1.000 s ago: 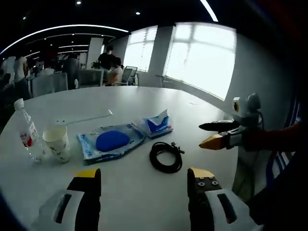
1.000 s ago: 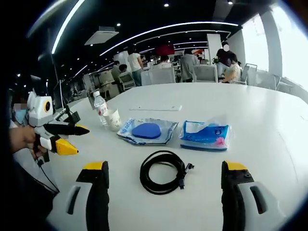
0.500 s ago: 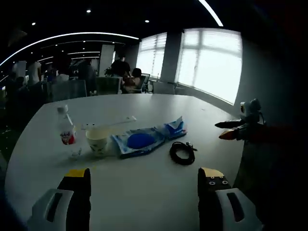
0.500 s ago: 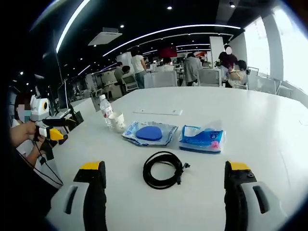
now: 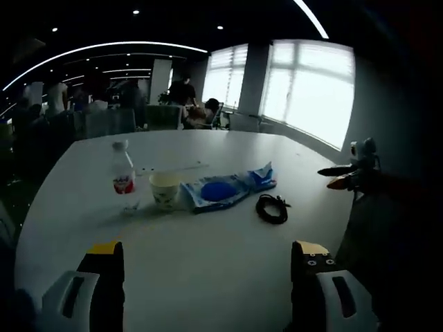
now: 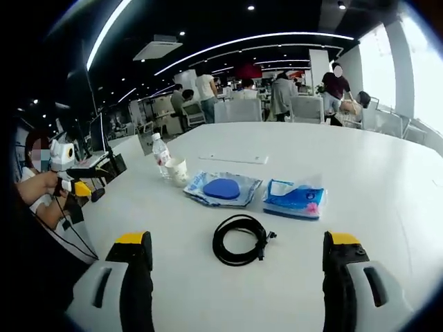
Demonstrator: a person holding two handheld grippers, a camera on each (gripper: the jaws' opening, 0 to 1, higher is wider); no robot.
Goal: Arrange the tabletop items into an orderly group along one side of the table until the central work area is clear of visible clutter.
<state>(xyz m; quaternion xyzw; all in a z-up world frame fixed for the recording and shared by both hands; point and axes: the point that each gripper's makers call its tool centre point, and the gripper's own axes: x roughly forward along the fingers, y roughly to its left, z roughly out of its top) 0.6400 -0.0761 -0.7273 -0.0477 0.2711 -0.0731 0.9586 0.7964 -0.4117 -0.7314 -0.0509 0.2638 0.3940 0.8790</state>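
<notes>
The coiled cable (image 6: 241, 239) lies straight ahead of the right gripper (image 6: 235, 277), nearer than the left gripper (image 5: 204, 277); both jaws released, empty.

Background, upper half of both views: open office with people (image 6: 205, 84) standing and sitting among chairs (image 6: 308, 107). Bright windows (image 5: 310, 90) at upper right of the left gripper view. Curved ceiling light strips (image 6: 249, 40) overhead.

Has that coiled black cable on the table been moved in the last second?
No. The black cable lies in front of the blue tissue pack and the bag with the blue disc, as before; only the cameras pulled back.
</notes>
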